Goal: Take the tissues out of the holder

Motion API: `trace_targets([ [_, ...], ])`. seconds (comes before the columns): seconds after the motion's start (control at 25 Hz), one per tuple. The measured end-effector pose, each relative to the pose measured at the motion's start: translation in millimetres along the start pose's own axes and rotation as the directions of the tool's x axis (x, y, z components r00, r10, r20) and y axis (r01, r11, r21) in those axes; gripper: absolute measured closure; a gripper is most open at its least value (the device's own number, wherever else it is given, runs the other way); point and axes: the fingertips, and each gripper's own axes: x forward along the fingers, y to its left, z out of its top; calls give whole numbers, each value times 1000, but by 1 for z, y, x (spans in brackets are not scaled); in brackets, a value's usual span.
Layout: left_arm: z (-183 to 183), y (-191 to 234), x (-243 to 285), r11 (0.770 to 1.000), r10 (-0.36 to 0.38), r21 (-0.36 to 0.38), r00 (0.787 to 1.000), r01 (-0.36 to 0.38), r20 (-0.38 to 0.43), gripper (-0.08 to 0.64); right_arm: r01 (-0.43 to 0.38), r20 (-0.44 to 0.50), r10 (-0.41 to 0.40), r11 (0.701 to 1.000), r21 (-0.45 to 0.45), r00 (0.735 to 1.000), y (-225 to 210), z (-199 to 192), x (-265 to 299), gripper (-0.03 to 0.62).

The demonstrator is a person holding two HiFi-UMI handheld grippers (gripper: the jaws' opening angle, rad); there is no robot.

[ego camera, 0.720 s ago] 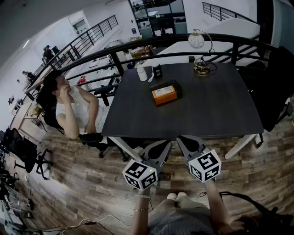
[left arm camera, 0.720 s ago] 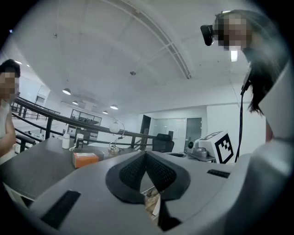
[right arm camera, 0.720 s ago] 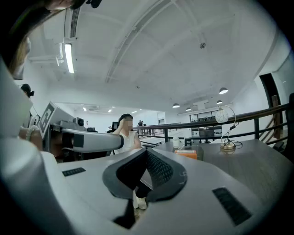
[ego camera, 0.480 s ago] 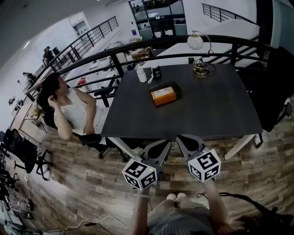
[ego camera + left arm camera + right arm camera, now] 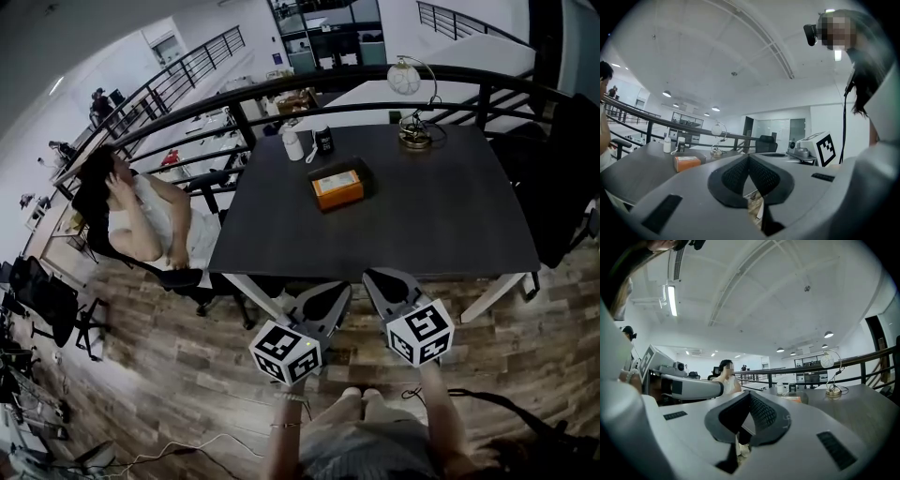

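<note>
left gripper (image 5: 322, 300) and right gripper (image 5: 387, 288) closed, empty, well short of the holder (image 5: 364, 178); tissue pack (image 5: 337, 187) looks light, squashy, so pinch its edge.

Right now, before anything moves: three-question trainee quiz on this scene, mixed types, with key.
1. True or false: the left claw is shut on the tissue holder.
2. Multiple choice: the lamp stands A) on the far side of the table B) at its near edge C) on the floor.
3. Short answer: what is between the right claw's jaws?
Key: 1 false, it is shut on nothing, short of the table; 2 A; 3 nothing, they are shut.
</note>
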Motion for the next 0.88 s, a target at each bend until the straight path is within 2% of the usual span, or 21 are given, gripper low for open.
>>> trace_targets([
  [0.4, 5, 27, 3, 999, 45, -5, 999, -45, 10, 552, -61, 22, 60, 998, 31, 998, -4, 5, 22, 578],
  [0.88, 8, 52, 29, 999, 34, 1, 999, -34, 12, 552, -72, 12, 71, 996, 50, 997, -29, 4, 47, 578],
])
